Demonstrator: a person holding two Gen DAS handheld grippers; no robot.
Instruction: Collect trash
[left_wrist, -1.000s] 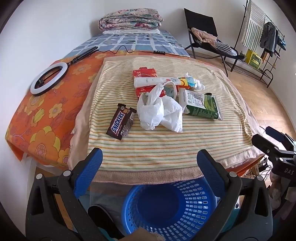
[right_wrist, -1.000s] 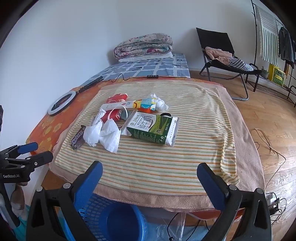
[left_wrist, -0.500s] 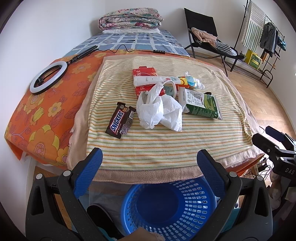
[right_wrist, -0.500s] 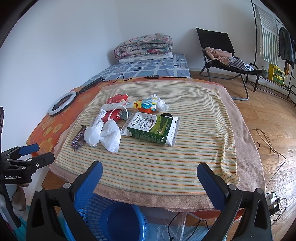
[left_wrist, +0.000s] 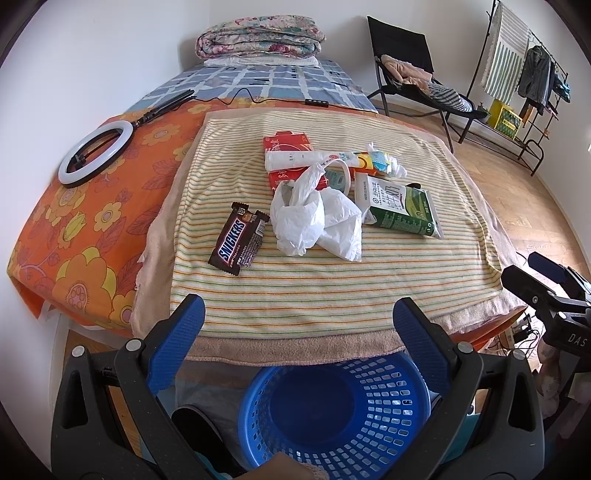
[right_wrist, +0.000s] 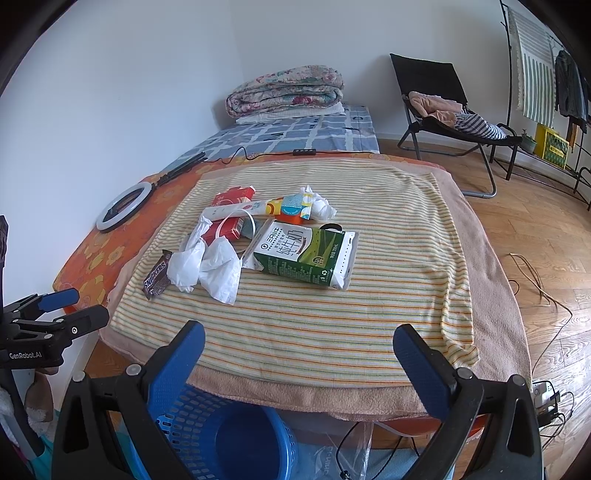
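Trash lies mid-table on a striped towel (left_wrist: 295, 291): a Snickers wrapper (left_wrist: 238, 243), a crumpled white plastic bag (left_wrist: 314, 218), a green milk carton (left_wrist: 400, 205), a red box (left_wrist: 286, 144) under a white tube (left_wrist: 295, 158), and a crumpled tissue (left_wrist: 395, 168). A blue basket (left_wrist: 332, 410) stands on the floor below the near table edge. My left gripper (left_wrist: 297, 319) hangs open over the near edge, holding nothing. My right gripper (right_wrist: 297, 343) is open too, near the front edge, with the carton (right_wrist: 306, 254) and bag (right_wrist: 207, 269) ahead of it.
A ring light (left_wrist: 94, 151) with its cable lies on the orange flowered cover at left. A folded quilt (left_wrist: 258, 38) sits on the bed behind. A black chair (right_wrist: 443, 122) and a clothes rack (left_wrist: 524, 85) stand at right; cables trail on the wooden floor (right_wrist: 535, 280).
Both grippers have drifted back and up slightly; the trash looks a little farther off. Nothing on the table has moved.
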